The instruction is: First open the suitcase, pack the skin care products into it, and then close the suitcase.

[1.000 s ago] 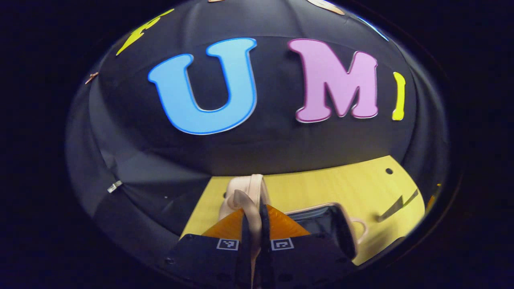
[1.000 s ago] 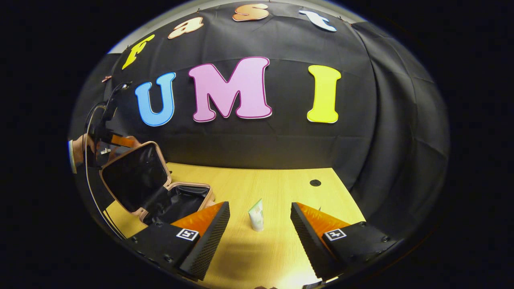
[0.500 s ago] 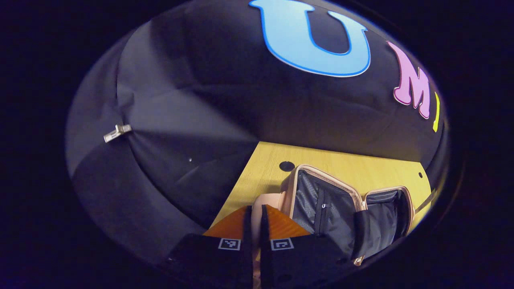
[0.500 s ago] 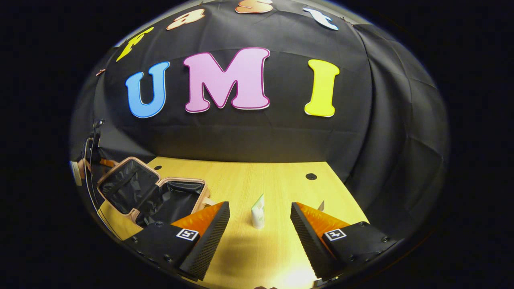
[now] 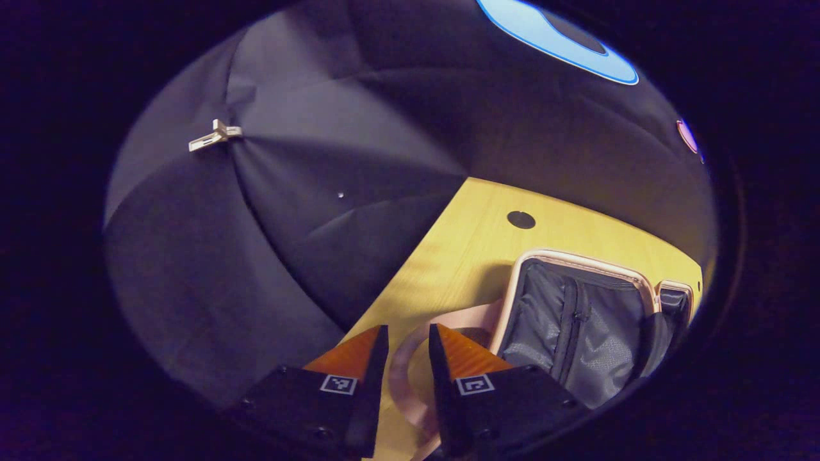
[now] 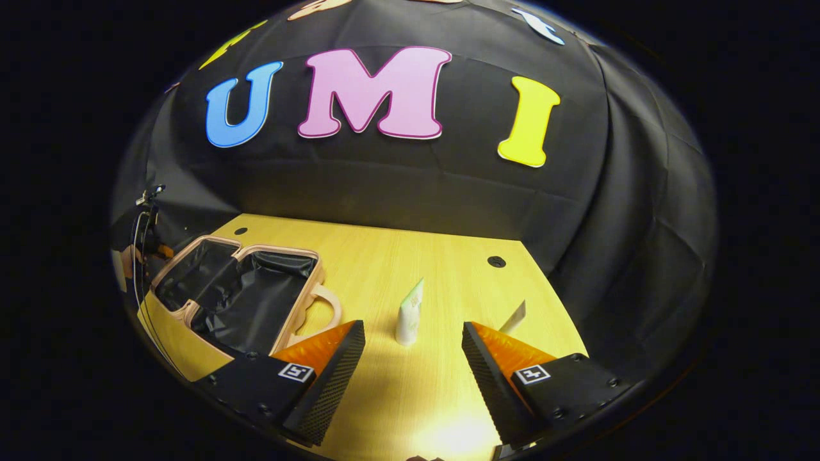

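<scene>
The pink suitcase [image 6: 192, 314] lies open flat at the table's left, both halves showing dark lining [image 5: 576, 320]. My left gripper [image 5: 407, 330] is open just beside the lid's rim. The lid's pink handle loop [image 5: 410, 371] runs through the gap between its fingers, loose. A white and green skin care tube [image 6: 410, 312] stands upright on the table, ahead of my right gripper [image 6: 412, 324], whose fingers are open wide on either side of it and short of it. A second pale tube [image 6: 514, 317] stands to the right, behind the right finger.
The yellow wooden table [image 6: 397, 256] has small round holes [image 6: 496, 261] near its back edge. The body's own handle [image 6: 323, 307] sticks out toward the tubes. A hand with the left gripper [image 6: 138, 253] shows at the far left of the right gripper view.
The lid has swung down from upright to flat on the table. My left gripper has opened off the lid's handle. The right gripper stays open near the tube.
</scene>
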Demonstrator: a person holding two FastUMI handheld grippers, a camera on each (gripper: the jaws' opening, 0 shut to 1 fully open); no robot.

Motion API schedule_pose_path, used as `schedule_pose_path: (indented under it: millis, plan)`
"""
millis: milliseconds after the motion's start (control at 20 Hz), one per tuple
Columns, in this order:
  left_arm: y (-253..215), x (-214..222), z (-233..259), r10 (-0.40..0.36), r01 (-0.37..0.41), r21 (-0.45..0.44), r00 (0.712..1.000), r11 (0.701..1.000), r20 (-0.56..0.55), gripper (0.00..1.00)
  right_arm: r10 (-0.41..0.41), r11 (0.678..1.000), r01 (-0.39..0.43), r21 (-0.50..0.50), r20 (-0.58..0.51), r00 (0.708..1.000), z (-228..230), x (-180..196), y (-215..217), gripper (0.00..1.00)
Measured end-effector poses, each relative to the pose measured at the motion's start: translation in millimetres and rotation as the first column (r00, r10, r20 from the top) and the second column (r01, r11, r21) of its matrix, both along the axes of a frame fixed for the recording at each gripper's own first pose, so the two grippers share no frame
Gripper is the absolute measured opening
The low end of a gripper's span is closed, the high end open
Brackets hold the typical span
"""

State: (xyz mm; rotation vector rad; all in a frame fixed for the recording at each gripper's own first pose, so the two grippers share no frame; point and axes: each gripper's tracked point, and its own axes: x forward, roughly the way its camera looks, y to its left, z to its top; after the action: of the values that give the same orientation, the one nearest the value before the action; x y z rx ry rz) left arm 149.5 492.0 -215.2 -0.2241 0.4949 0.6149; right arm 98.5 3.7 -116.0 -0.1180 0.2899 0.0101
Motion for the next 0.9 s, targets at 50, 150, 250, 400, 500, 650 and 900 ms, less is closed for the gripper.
schedule_pose_path:
  millis: [50,150,250,400,500,650,900]
  plan:
    - [-1.0,-9.0,10.9,0.009,-0.009,0.013,0.999,1.000,0.032,0.57,0.005,1.000,-0.005,0.020,0.004,1.000,1.8,1.2,6.6,0.97]
    - [-3.8,-29.2,44.0,0.009,-0.019,0.103,0.995,0.994,0.098,0.82,0.010,1.000,-0.010,0.028,0.013,1.000,5.9,2.0,13.1,0.97]
    - [-13.0,-50.6,78.6,0.002,-0.032,0.213,0.990,0.976,0.140,0.98,0.013,1.000,-0.014,0.023,0.037,0.999,13.7,2.5,15.8,0.97]
    - [-51.4,-82.3,132.2,-0.019,-0.048,0.288,0.974,0.957,0.225,0.98,0.001,0.999,-0.004,0.036,0.089,0.996,31.4,2.0,12.3,0.97]
    - [-87.8,-100.6,164.2,-0.048,-0.040,0.318,0.963,0.947,0.266,0.98,-0.012,0.998,0.005,0.055,0.125,0.992,44.7,0.4,7.1,0.97]
    - [-151.5,-123.7,205.0,-0.118,-0.002,0.369,0.946,0.929,0.302,0.98,-0.030,0.996,0.018,0.082,0.147,0.989,56.1,-5.3,-5.1,0.97]
    - [-290.9,-104.7,206.1,-0.248,0.133,0.328,0.908,0.935,0.339,0.98,-0.060,0.996,0.046,0.079,0.184,0.981,65.6,-13.3,-41.6,0.97]
